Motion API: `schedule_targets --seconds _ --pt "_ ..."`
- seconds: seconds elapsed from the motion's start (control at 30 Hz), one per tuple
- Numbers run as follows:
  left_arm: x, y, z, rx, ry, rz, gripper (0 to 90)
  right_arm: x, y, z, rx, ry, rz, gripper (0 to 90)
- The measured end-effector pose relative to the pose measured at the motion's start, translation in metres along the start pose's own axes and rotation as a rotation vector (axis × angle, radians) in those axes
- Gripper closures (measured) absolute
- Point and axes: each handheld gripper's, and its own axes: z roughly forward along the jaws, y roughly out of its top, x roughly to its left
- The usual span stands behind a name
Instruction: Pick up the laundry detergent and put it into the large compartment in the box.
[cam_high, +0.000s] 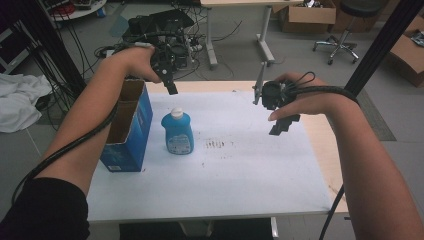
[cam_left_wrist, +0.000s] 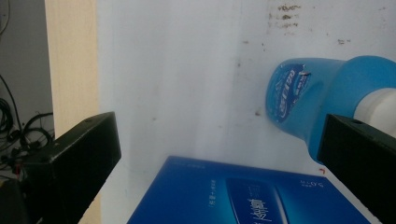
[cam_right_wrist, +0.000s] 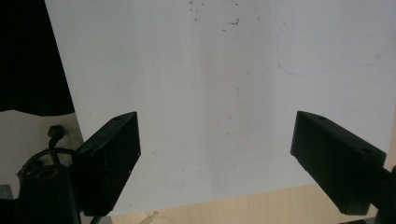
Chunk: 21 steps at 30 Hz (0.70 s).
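White sheeting covers the table, leaving a wooden strip bare along its right and far edges. Most of the sheet's lower and right area lies free. At centre left stands a blue bottle with a white cap, just beside an open blue box at the left edge. Above the box's far end hangs the left hand-held gripper, jaws spread wide, empty. At right, the right hand-held gripper hovers, likewise agape. Beyond lie cables, cardboard boxes and a stool.
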Motion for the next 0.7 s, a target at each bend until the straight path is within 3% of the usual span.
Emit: schedule_targets --seconds 0.4,0.7 --pt "-0.014 -0.001 -0.012 0.009 0.013 0.012 0.1 0.004 0.0 0.0 -0.008 -0.003 -0.005 16.1" --pt "-0.029 -0.004 -0.029 -0.023 0.02 0.018 0.1 0.006 0.002 0.0 -0.011 -0.006 -0.015 16.1"
